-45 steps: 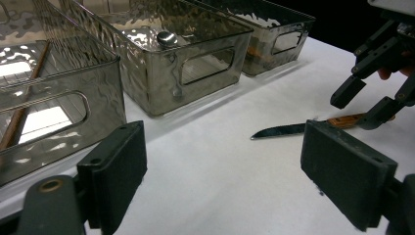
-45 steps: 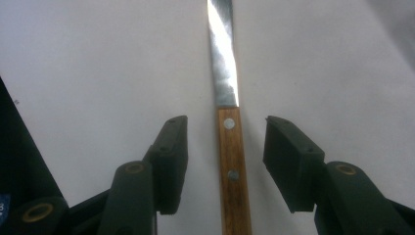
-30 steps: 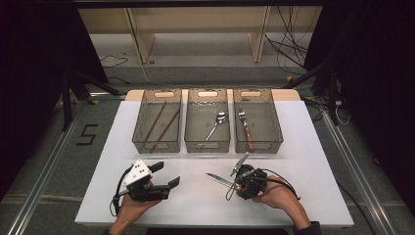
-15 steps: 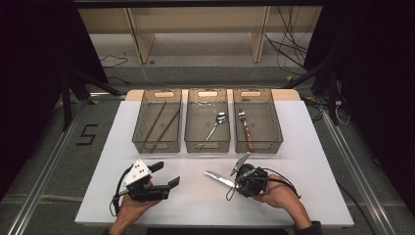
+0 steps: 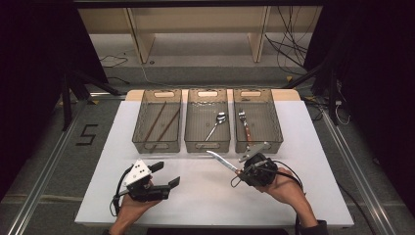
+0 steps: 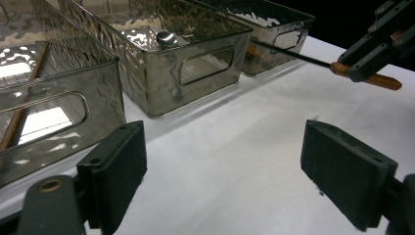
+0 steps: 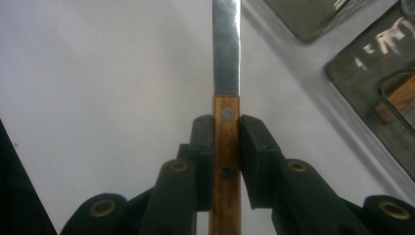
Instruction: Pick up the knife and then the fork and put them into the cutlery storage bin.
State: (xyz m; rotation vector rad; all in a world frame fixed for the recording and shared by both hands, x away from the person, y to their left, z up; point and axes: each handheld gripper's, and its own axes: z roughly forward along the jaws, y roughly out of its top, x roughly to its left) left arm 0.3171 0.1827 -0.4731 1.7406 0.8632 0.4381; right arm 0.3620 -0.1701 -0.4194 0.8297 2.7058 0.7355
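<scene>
Right hand-held gripper (image 5: 241,169) is clamped on the knife (image 5: 221,160) by its wooden handle, lifted off the surface (image 5: 205,196), blade toward 10 o'clock. Left hand-held gripper (image 5: 164,177) stands open, empty. Chopsticks (image 5: 160,122), spoon (image 5: 216,123), fork (image 5: 243,123) are binned; the knife remains unplaced.

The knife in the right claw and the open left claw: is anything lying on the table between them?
No. In the high view, bare white table lies between the knife in the right claw and the left claw.
</scene>
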